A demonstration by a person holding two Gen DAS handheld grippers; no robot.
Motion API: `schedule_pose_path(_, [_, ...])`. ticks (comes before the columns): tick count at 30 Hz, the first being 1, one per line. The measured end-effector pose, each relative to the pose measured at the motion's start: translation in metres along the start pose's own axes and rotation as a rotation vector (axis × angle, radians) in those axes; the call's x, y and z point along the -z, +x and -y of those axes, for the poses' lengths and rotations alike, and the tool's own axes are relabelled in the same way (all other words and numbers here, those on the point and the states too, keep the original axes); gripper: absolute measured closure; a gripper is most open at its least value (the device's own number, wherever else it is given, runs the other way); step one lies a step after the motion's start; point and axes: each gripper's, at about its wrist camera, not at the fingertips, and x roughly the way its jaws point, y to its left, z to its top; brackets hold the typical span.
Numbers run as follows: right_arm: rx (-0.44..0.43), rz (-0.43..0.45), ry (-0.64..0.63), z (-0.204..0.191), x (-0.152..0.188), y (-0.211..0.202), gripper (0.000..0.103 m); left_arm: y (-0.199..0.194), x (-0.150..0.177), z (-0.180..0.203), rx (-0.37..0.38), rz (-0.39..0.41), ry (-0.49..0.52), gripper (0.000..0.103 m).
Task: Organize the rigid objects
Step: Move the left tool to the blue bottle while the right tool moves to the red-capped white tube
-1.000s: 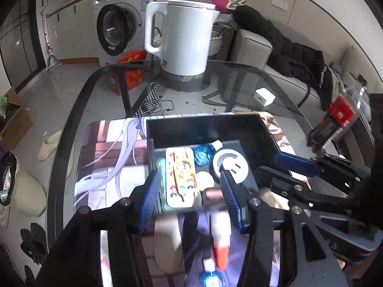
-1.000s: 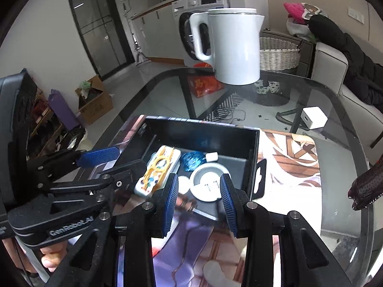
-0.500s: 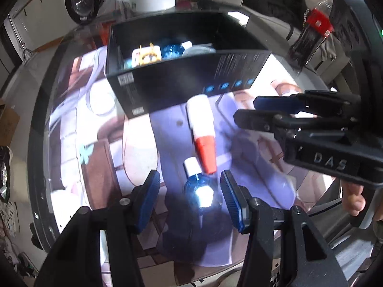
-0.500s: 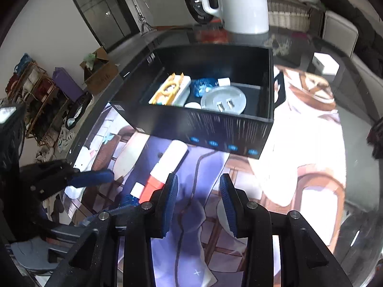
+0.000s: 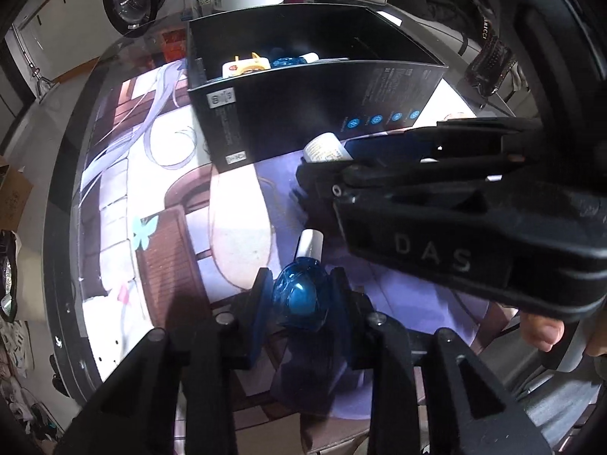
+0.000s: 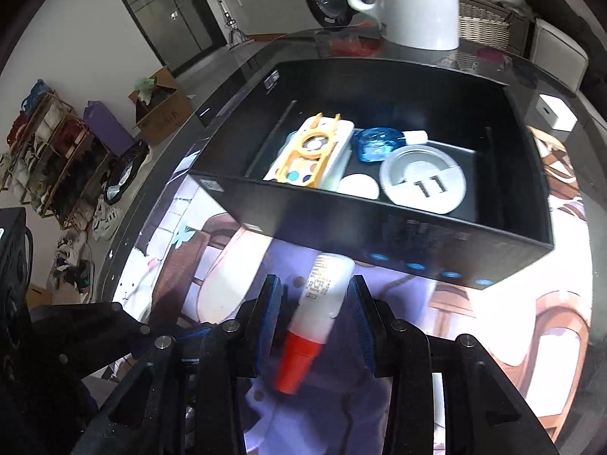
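Bottle, blue: the small blue bottle [image 5: 301, 299] sits at the lower centre of the left wrist view, between the pads of your left hand-held gripper [image 5: 299, 297], white cap pointing toward the black box [image 5: 288, 121].
Left hand-held gripper: its pads press both flanks of the blue bottle, so you have it clamped across the round body, the widest and steadiest place to pinch.
Glue bottle: the white tube with the red cap [image 6: 316, 316] lies on the printed mat [image 6: 493, 326] at the lower centre of the right wrist view, its base almost touching the box wall.
Right hand-held gripper: your right hand-held gripper [image 6: 315, 316] straddles the tube, fingers apart with a gap on each side; it is placed to close across the label.
Black box: upper centre, open-topped, already holding a paint palette [image 6: 311, 151], a second blue bottle [image 6: 375, 144] and a round grey disc [image 6: 423, 184]; both loose pieces likely belong there.
Tabletop: the glass tabletop [image 6: 242, 72] carries mat and box.
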Motion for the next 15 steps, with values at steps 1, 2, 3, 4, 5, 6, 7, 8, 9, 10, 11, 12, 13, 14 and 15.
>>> schedule_pose_path(1, [0.008, -0.01, -0.01, -0.003, 0.0, 0.003, 0.065, -0.001, 0.001, -0.003, -0.01, 0.007, -0.01, 0.074])
schedule_pose_path(2, [0.034, -0.023, -0.021, -0.005, 0.001, 0.005, 0.072, -0.002, 0.0, -0.007, -0.015, 0.014, -0.022, 0.074])
schedule_pose_path(3, [0.044, -0.031, -0.028, -0.007, 0.002, 0.007, 0.082, -0.004, 0.0, -0.012, -0.016, 0.02, -0.036, 0.074])
schedule_pose_path(4, [0.051, -0.04, -0.043, -0.008, 0.002, 0.008, 0.082, -0.005, 0.0, -0.017, -0.019, 0.024, -0.046, 0.074])
schedule_pose_path(5, [0.057, -0.047, -0.054, -0.009, 0.003, 0.008, 0.082, -0.006, -0.001, -0.022, -0.024, 0.03, -0.058, 0.074])
schedule_pose_path(6, [0.06, -0.054, -0.06, -0.008, 0.005, 0.006, 0.082, -0.006, -0.002, -0.027, -0.03, 0.034, -0.07, 0.074])
schedule_pose_path(7, [0.057, -0.058, -0.061, -0.007, 0.007, 0.005, 0.082, -0.005, -0.001, -0.028, -0.029, 0.035, -0.08, 0.074])
schedule_pose_path(8, [0.053, -0.062, -0.065, -0.005, 0.01, 0.004, 0.082, -0.004, -0.002, -0.03, -0.023, 0.031, -0.083, 0.074])
schedule_pose_path(9, [0.051, -0.064, -0.066, -0.002, 0.013, 0.002, 0.082, -0.003, -0.002, -0.03, -0.017, 0.027, -0.082, 0.074])
schedule_pose_path(10, [0.054, -0.067, -0.062, 0.001, 0.016, 0.0, 0.082, -0.002, -0.002, -0.029, -0.012, 0.024, -0.08, 0.073])
schedule_pose_path(11, [0.058, -0.069, -0.055, 0.005, 0.019, -0.002, 0.082, -0.002, -0.002, -0.028, -0.009, 0.024, -0.075, 0.073])
schedule_pose_path(12, [0.059, -0.069, -0.046, 0.009, 0.022, -0.005, 0.082, -0.002, -0.003, -0.027, -0.008, 0.024, -0.067, 0.073])
schedule_pose_path(13, [0.056, -0.072, -0.035, 0.014, 0.025, -0.008, 0.082, -0.002, -0.002, -0.026, -0.006, 0.025, -0.059, 0.073])
schedule_pose_path(14, [0.052, -0.077, -0.028, 0.017, 0.027, -0.009, 0.082, -0.002, -0.002, -0.024, -0.005, 0.023, -0.052, 0.073])
schedule_pose_path(15, [0.047, -0.084, -0.026, 0.018, 0.029, -0.009, 0.082, -0.001, -0.003, -0.023, -0.006, 0.017, -0.045, 0.073])
